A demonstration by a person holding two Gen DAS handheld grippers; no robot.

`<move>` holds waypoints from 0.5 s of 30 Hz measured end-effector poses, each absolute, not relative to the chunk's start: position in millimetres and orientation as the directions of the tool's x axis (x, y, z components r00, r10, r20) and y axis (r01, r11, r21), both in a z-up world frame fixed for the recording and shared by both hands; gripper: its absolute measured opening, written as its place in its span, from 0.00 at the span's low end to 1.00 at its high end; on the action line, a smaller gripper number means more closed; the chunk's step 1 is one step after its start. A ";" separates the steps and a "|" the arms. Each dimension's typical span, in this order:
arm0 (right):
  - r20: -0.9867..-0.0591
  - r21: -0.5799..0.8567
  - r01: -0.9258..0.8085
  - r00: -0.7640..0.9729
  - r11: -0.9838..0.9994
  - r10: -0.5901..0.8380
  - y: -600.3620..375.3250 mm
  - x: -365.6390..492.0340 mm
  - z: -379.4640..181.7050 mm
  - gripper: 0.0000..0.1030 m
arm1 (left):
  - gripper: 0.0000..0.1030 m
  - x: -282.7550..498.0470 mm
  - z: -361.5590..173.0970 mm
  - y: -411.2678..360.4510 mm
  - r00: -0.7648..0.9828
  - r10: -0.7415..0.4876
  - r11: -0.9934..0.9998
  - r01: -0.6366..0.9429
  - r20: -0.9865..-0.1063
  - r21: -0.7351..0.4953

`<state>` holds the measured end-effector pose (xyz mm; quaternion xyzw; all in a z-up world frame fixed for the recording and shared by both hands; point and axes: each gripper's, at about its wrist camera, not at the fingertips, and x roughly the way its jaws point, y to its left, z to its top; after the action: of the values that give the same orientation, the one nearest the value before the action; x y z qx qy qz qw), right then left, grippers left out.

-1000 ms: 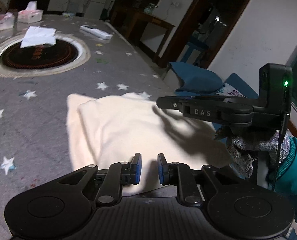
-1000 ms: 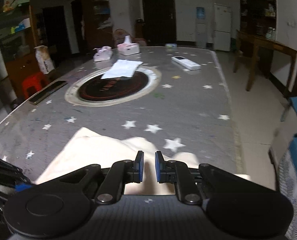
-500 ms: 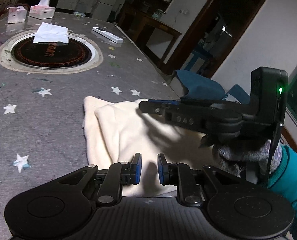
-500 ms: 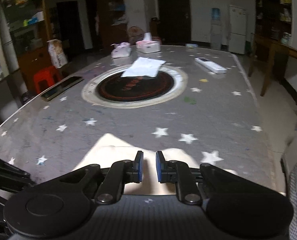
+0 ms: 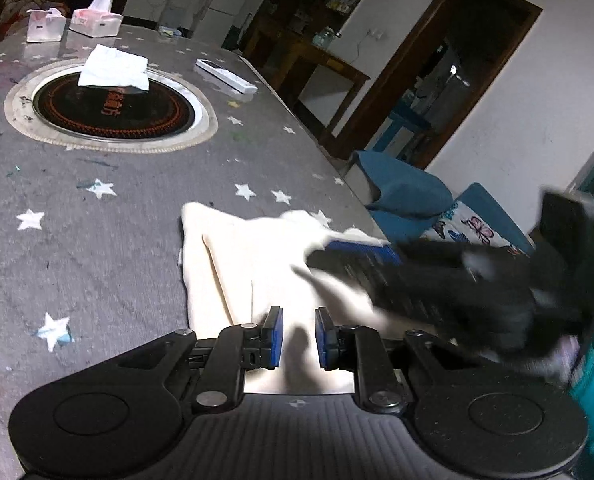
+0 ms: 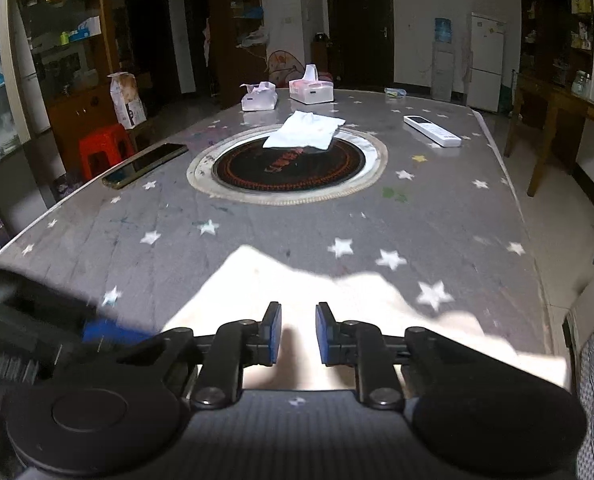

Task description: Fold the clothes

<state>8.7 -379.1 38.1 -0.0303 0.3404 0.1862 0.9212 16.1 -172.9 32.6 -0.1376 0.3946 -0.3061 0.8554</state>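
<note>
I hold both grippers low over a cream fleece garment (image 5: 265, 264), partly folded on the grey star-patterned bench (image 5: 97, 240). Left gripper (image 5: 299, 338) and right gripper (image 6: 298, 334) are spread, gripping nothing (right one blurred). Next I'd pinch an edge.

The right claw (image 5: 361, 250) is smeared by motion in the left wrist view, so its finger gap cannot be read there. It covers the right part of the cream garment (image 5: 257, 264). The garment's near edge is hidden behind each claw's body. The left claw (image 6: 109, 334) is a blur at the left edge of the right view.
</note>
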 end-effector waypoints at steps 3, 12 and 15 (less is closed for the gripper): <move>-0.633 0.067 -0.342 0.712 0.937 0.304 -384.9 -13.1 35.4 0.20 | 0.18 20.6 31.7 -174.3 0.506 -0.623 0.782 0.409 -0.596 -0.470; -0.622 0.055 -0.304 0.734 0.951 0.271 -398.6 -69.2 29.2 0.27 | 0.18 21.0 27.1 -176.6 0.505 -0.598 0.801 0.401 -0.622 -0.444; -0.593 0.078 -0.255 0.765 0.964 0.250 -411.2 -83.5 35.6 0.29 | 0.19 11.2 34.3 -176.4 0.513 -0.600 0.799 0.418 -0.613 -0.432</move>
<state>-83.5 -411.2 35.6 -0.0033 0.3151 0.1344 0.9395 11.2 -176.4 34.3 -0.1151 0.3951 -0.2954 0.8622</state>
